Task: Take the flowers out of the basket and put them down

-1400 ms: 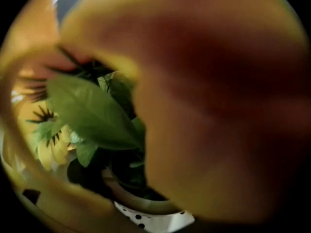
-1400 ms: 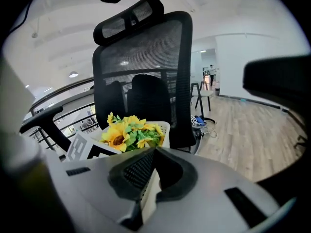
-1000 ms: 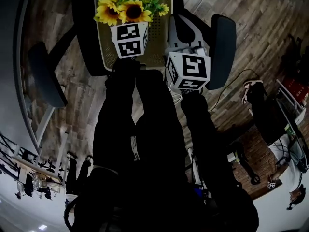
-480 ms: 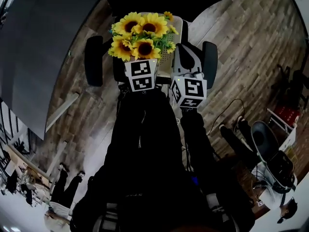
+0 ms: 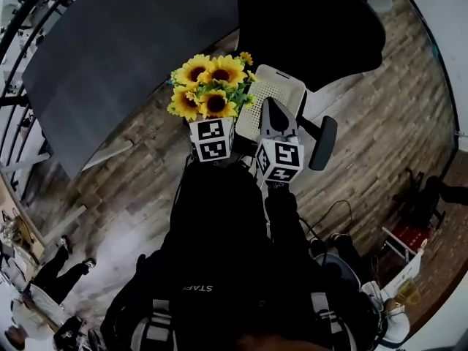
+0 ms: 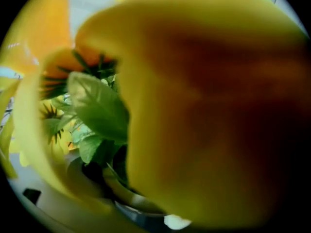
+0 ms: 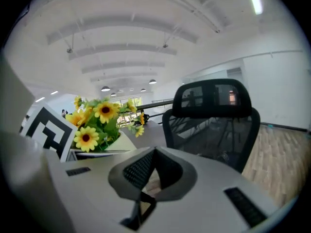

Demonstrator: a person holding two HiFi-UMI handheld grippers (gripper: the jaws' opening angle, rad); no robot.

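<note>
A bunch of yellow sunflowers with green leaves rises straight above my left gripper, held up in front of the person. Petals and leaves of the flowers fill the left gripper view and hide its jaws. A cream perforated basket sits just right of the flowers. My right gripper lies against it. In the right gripper view the right gripper has its jaws closed to a point with a beige strip pinched between them. The flowers and the basket wall stand to its left.
A dark grey table stretches ahead on the left. A black mesh office chair stands ahead on the right, close in front of my right gripper as the chair. A wood-plank floor lies below.
The person has walked forward carrying both grippers, the flowers and the basket together. The chair under them is gone from view; the dark table and black chair now lie ahead.
</note>
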